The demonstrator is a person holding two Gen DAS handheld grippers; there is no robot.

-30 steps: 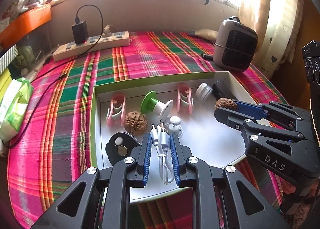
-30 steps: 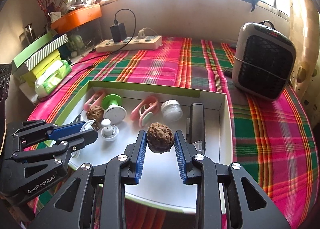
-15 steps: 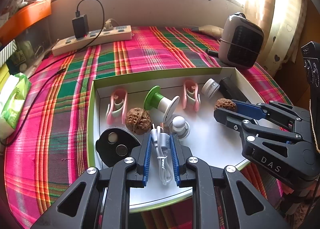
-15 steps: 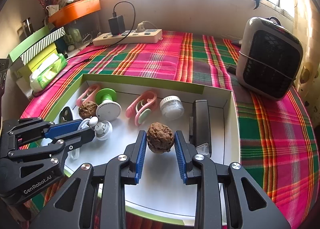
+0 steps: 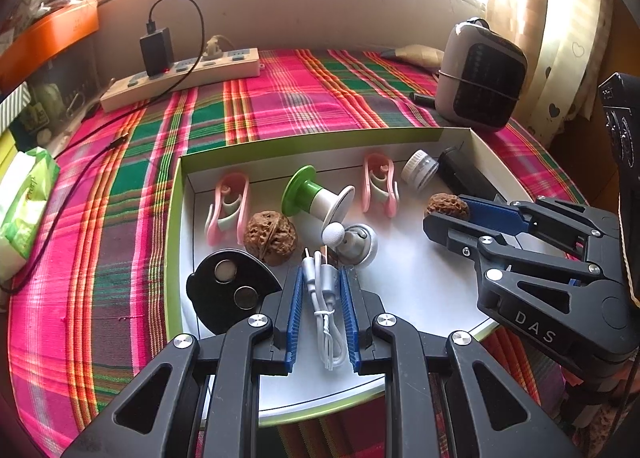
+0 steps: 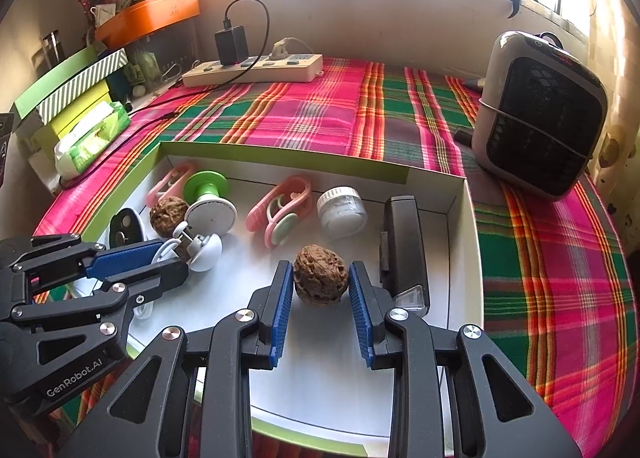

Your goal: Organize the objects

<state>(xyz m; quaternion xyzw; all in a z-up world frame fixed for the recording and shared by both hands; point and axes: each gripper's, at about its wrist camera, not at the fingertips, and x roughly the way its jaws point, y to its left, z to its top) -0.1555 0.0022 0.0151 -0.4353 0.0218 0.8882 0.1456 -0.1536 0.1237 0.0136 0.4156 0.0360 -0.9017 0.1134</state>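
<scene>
A shallow white tray with a green rim [image 5: 304, 137] lies on the plaid cloth. My left gripper [image 5: 321, 272] is shut on a coiled white cable [image 5: 325, 300] over the tray's near left part. My right gripper [image 6: 320, 266] is shut on a brown walnut [image 6: 320, 278] over the tray's near middle. In the left wrist view that walnut [image 5: 447, 205] shows at the right gripper's tips [image 5: 442, 218]. A second walnut [image 5: 270, 237] lies in the tray beside a green and white spool [image 5: 316, 198]. The left gripper [image 6: 160, 258] also shows in the right wrist view.
Also in the tray: two pink clips [image 5: 226, 208] [image 5: 380, 184], a white jar [image 6: 342, 211], a black stapler-like block [image 6: 402, 246], a black disc holder [image 5: 226, 290] and a white round piece [image 5: 354, 242]. A heater [image 6: 536, 114], power strip [image 6: 256, 68] and tissue pack [image 6: 90, 138] stand around it.
Both grippers keep their holds on the cable and the walnut. The views have drifted only slightly; nothing in the tray has moved.
</scene>
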